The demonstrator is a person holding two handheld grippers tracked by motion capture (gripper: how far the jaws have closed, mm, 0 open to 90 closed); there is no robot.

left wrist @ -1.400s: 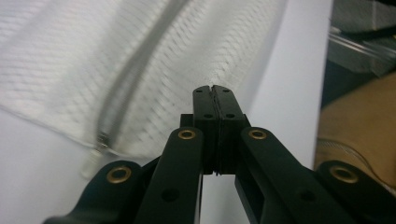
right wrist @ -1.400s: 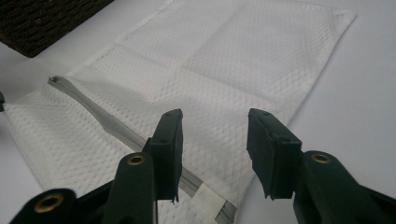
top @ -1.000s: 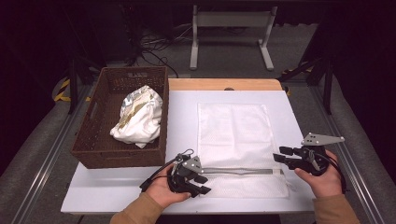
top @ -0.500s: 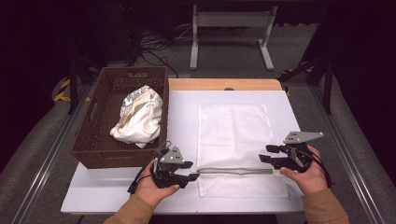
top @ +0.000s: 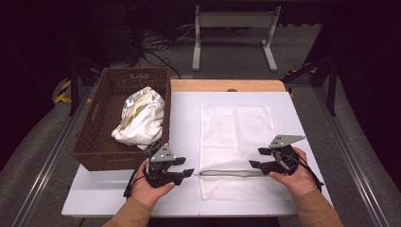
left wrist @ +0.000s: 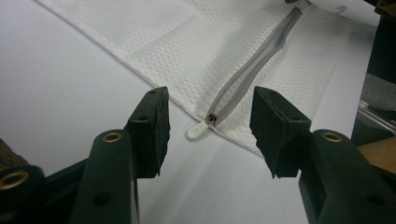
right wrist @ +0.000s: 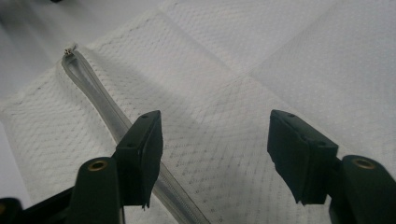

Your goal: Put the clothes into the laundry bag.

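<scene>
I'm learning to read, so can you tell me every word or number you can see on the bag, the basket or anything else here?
No words or numbers can be read here.
White mesh bag: plain mesh with a zipper, no label showing.
Brown basket: a small tag on its far rim, too blurred to read.
Crumpled cloth in the basket: gold marks, a pattern, not letters.

We see a white counter (top: pixel 189 118) carrying a brown wicker basket (top: pixel 94 142) at its left edge and a white mesh laundry bag (top: pixel 236 137) lying flat toward the right, its zipper (top: pixel 227 172) near the front.
</scene>
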